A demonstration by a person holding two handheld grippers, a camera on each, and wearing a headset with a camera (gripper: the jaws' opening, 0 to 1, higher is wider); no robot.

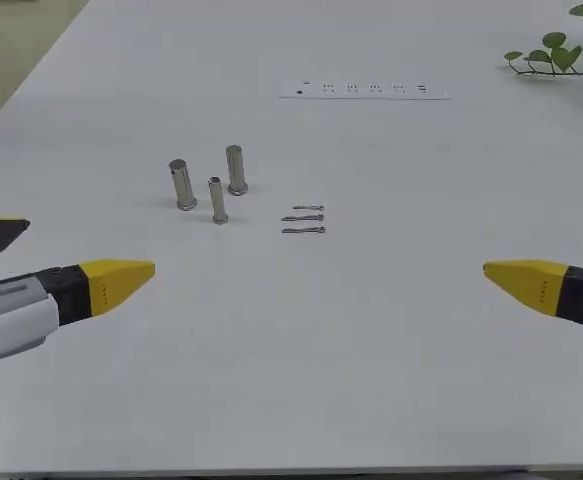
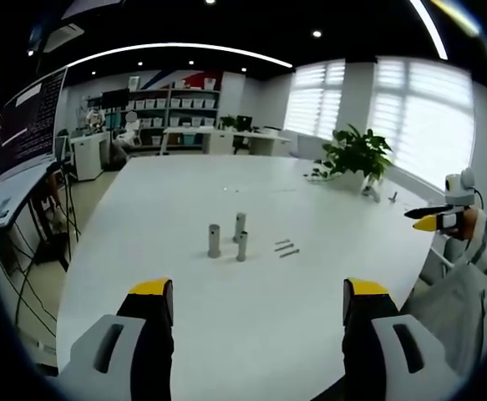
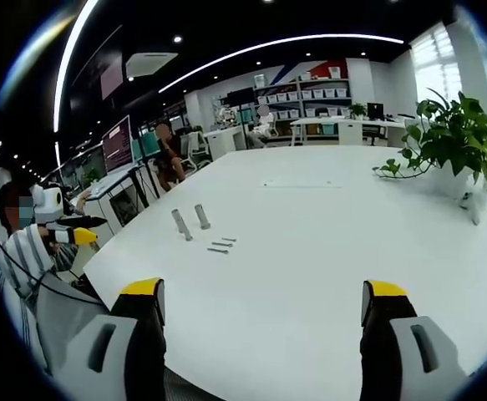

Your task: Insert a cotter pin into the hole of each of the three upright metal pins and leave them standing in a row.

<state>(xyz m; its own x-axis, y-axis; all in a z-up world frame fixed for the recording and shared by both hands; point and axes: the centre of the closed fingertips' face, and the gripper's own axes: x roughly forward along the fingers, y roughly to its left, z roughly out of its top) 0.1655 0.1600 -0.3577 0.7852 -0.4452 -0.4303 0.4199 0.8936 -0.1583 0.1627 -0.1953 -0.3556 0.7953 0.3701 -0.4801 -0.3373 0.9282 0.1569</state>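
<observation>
On my head view the three metal pins [image 1: 217, 199] stand upright a little left of centre in the upper half of the frame. They form a loose triangle rather than a row: one at the left, one at the back right, and a shorter-looking one at the front between them. Each is apart from the others. Just to their right the three cotter pins [image 1: 303, 219] lie flat on the white table [image 1: 371, 350], parallel and stacked one above the other in the picture. They are loose and clear of the metal pins, so none is inserted yet.

My left gripper [image 1: 91, 247] comes in from the left edge, below and left of the metal pins and well apart from them. Its yellow-tipped jaws are spread wide with nothing between them. In its own view I see the pins and cotter pins at mid-frame above the gap between the jaws.

My right gripper [image 3: 264, 292] is spread just as wide and holds nothing. On the head view one of its yellow jaws enters from the right edge, well apart from the cotter pins.

A white power strip [image 1: 363, 91] lies far back on the table at upper centre. A green plant [image 1: 571, 50] fills the upper right corner.
</observation>
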